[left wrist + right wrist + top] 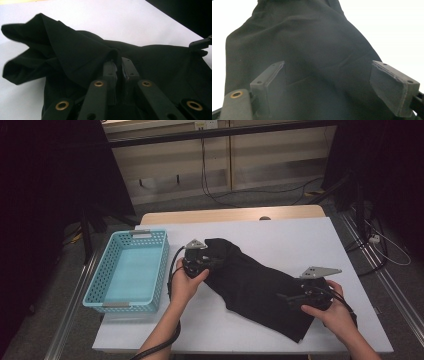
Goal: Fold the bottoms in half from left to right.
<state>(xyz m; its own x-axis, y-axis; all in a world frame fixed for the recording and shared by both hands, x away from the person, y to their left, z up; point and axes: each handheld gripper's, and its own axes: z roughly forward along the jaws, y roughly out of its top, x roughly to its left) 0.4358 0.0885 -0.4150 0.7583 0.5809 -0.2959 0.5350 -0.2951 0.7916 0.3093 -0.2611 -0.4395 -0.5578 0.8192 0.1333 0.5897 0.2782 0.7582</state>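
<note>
A: Left tool point(119, 65) is clenched on the cloth point(250, 285) lying across the counter point(300, 235); right tool point(329, 82) hangs released.

B: Lower the right, pinch one layer, then fold evenly.

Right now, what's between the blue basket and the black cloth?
In the high view, the left gripper and its hand, jaws shut on the black cloth, beside the blue basket.

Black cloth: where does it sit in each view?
High view: black cloth runs diagonally across the white table, centre to lower right.
Left gripper view: it spans mid-frame, pinched in closed jaws.
Right gripper view: centre, between open jaws.
Shared landmark: the white table.
</note>
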